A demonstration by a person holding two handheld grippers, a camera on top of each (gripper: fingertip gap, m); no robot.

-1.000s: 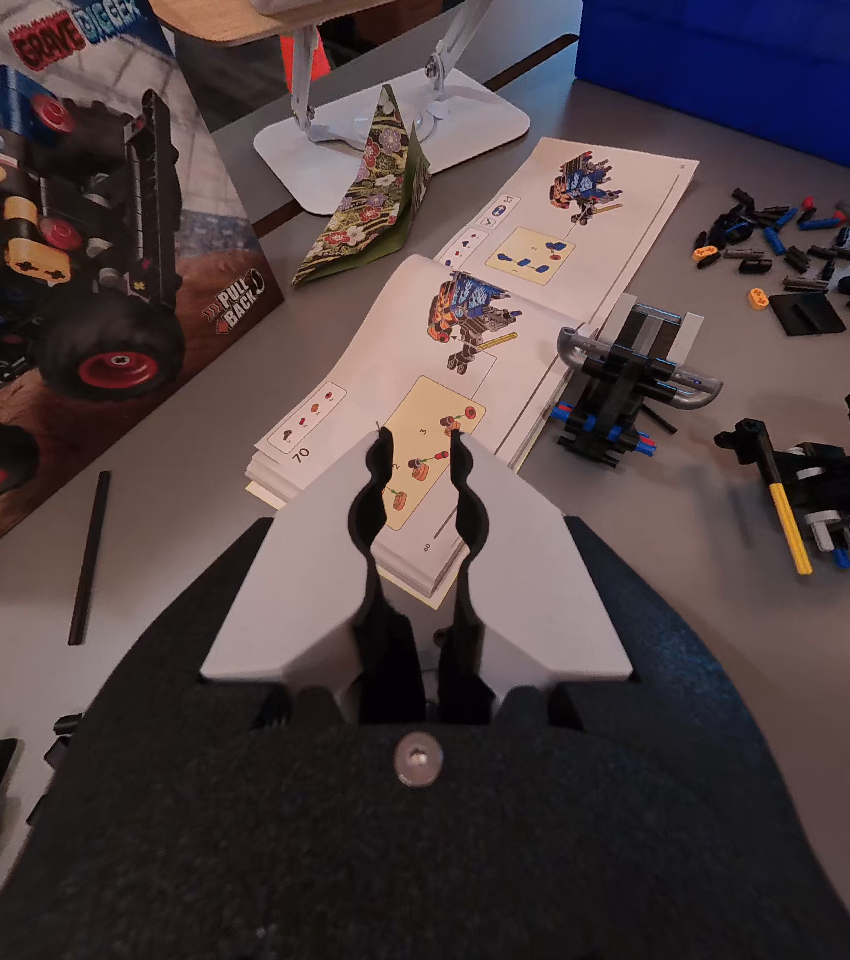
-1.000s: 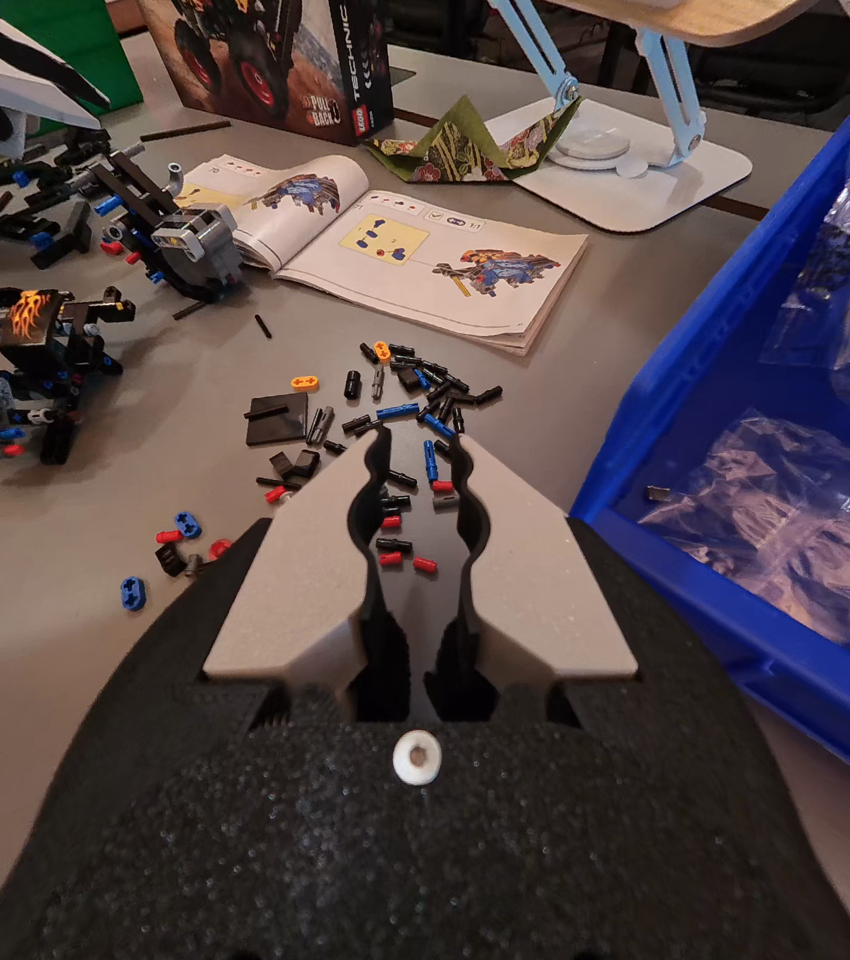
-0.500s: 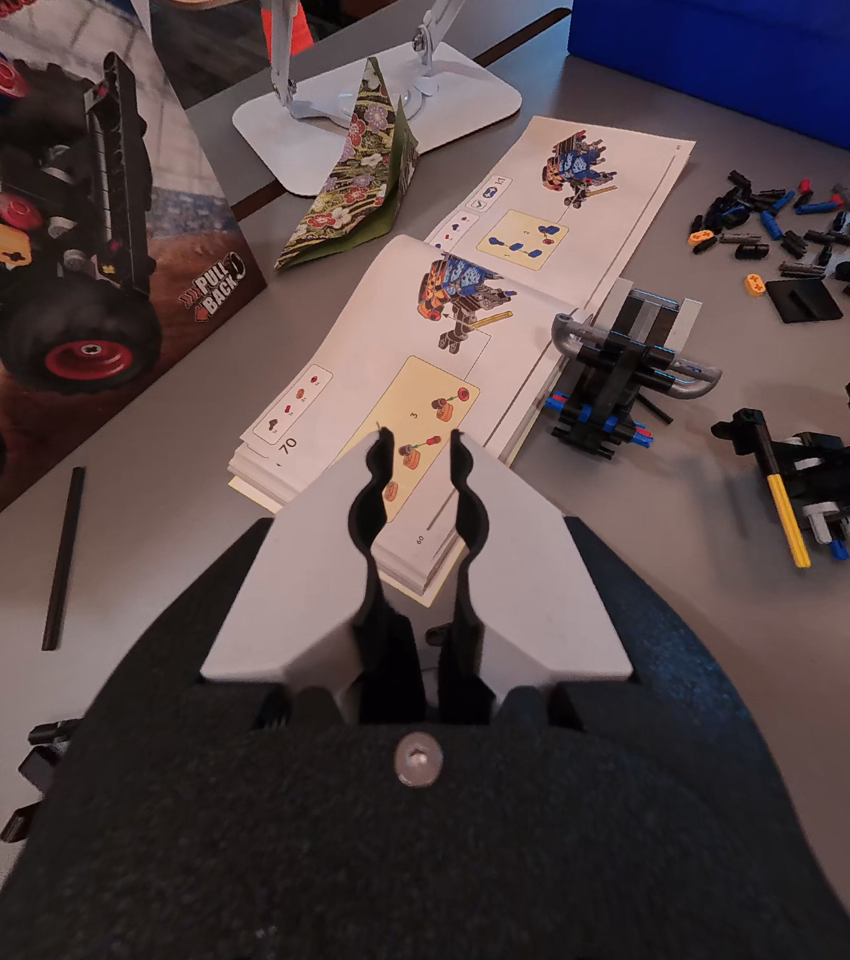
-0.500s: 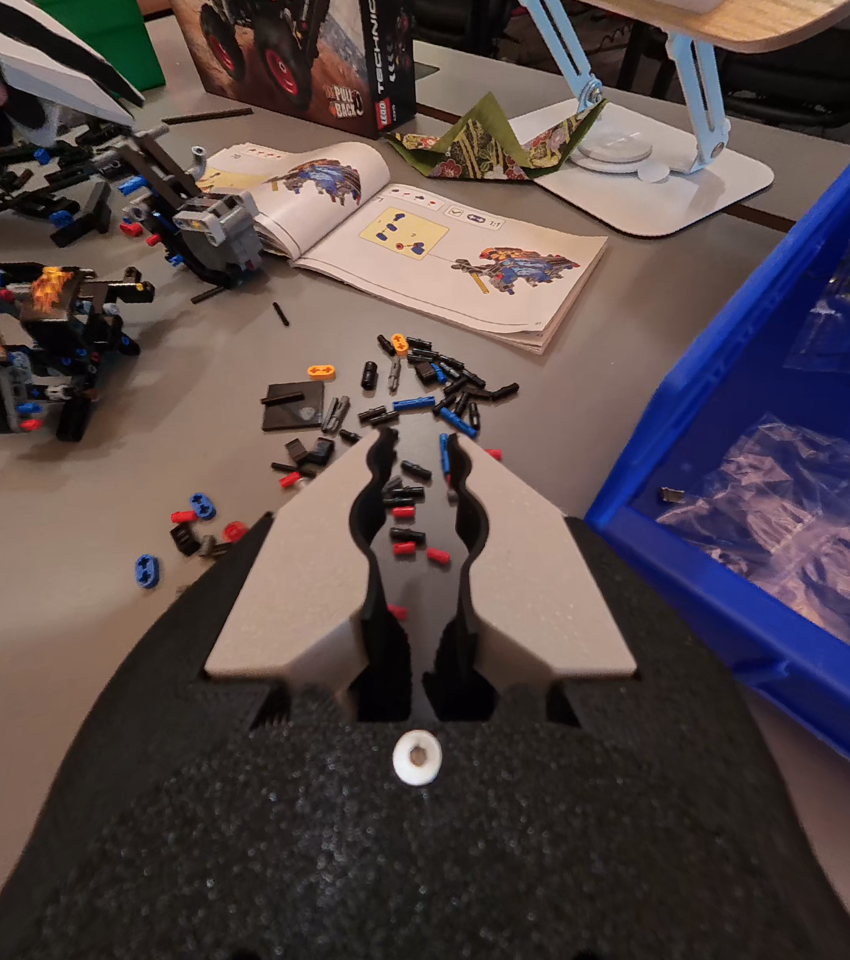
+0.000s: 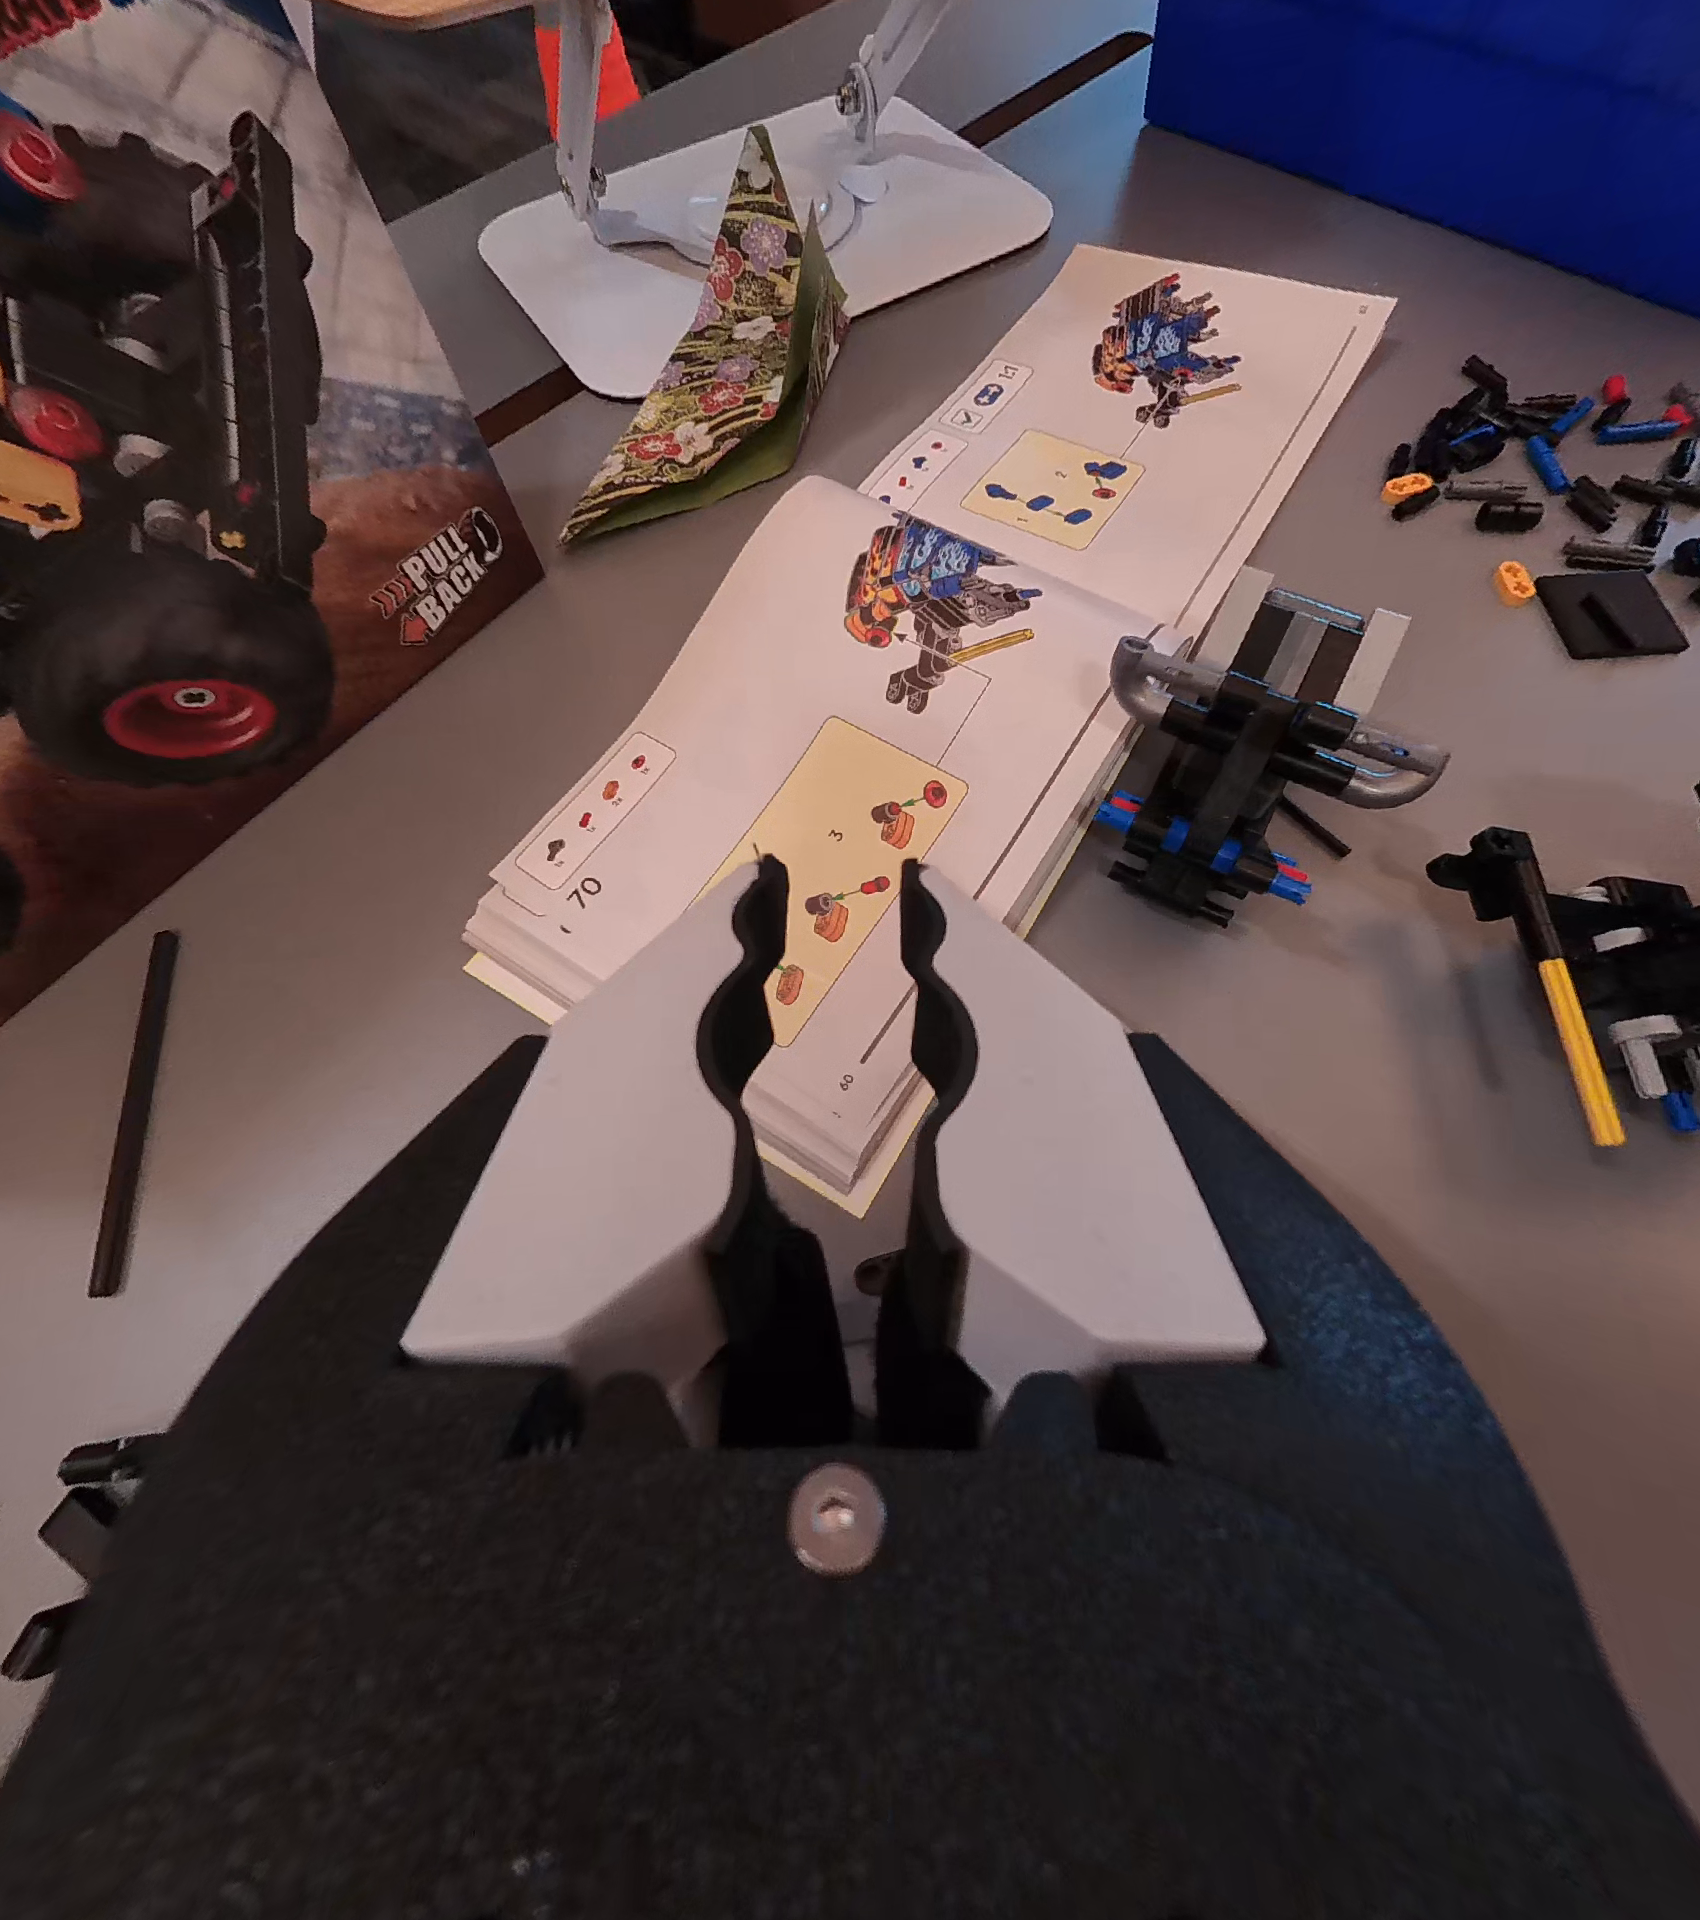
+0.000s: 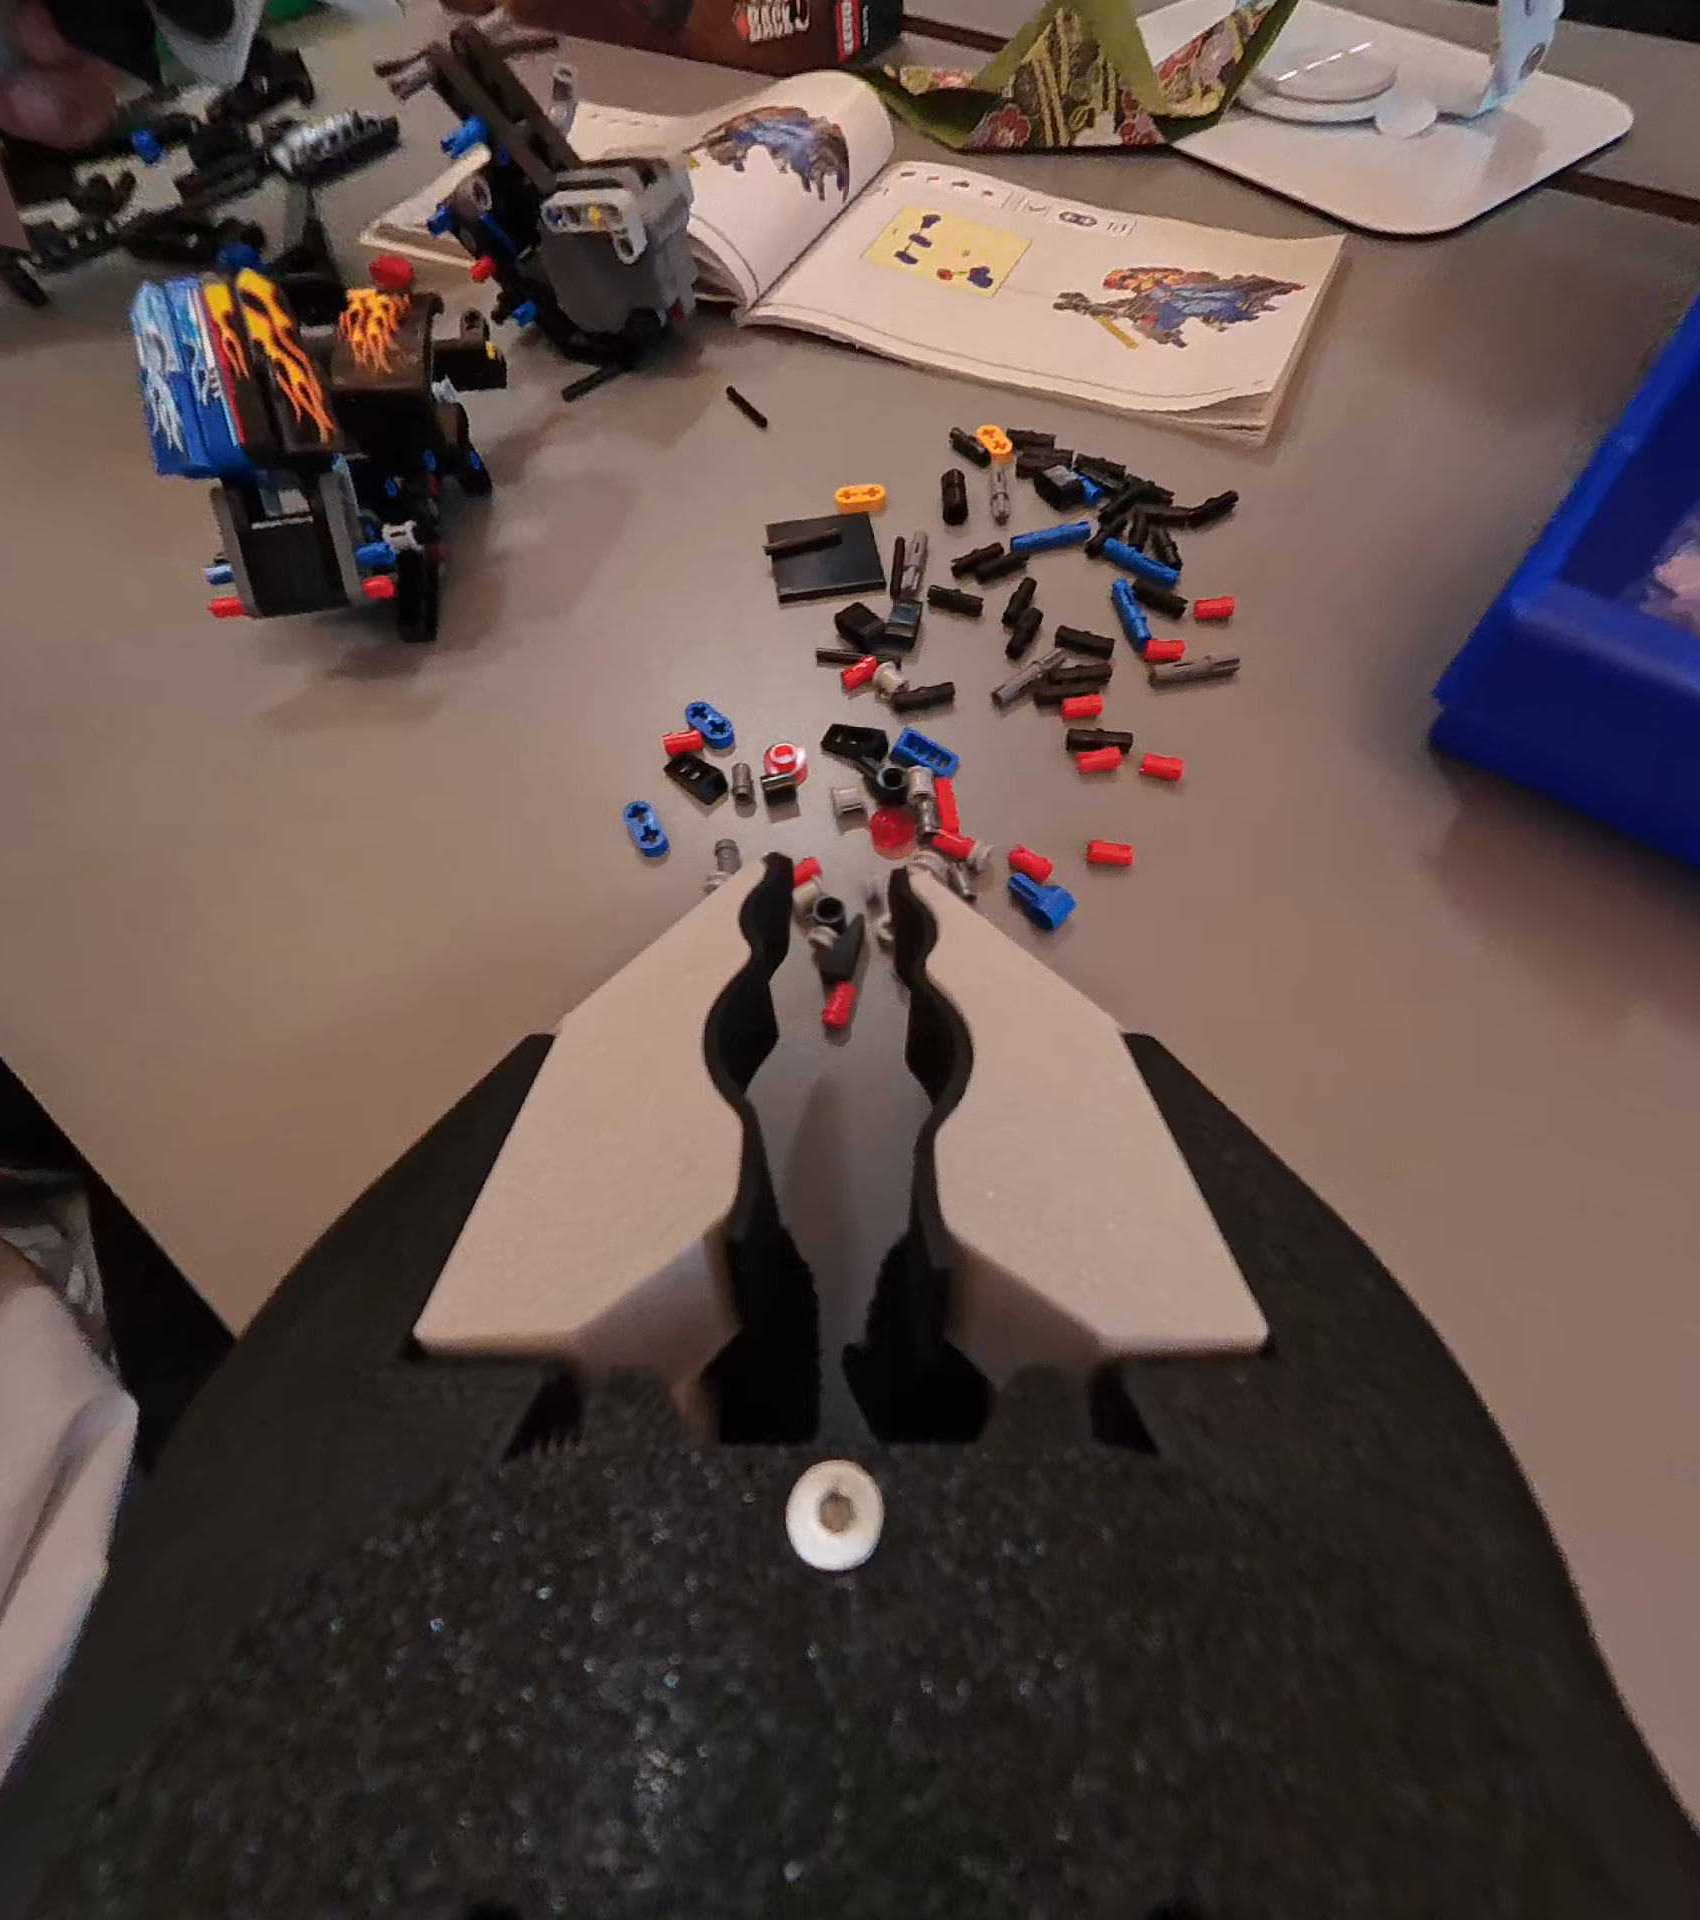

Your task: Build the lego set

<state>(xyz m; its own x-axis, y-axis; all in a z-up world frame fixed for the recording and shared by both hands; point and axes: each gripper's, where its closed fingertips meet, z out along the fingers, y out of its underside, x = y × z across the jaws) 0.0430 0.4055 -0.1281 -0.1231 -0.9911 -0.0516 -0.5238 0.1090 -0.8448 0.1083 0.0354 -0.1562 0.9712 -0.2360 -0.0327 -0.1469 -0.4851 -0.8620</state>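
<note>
Picking the next small piece from the loose parts

Loose pieces (image 6: 1022, 665) lie at 12 o'clock of the right gripper (image 6: 835, 883), jaws apart, empty; left gripper (image 5: 835, 883), likewise released, hovers over the instruction booklet (image 5: 825, 790); best to straddle one isolated pin squarely

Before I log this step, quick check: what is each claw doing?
Left claw: open, empty, over the instruction booklet.
Right claw: open, empty, over the loose pieces.
</note>
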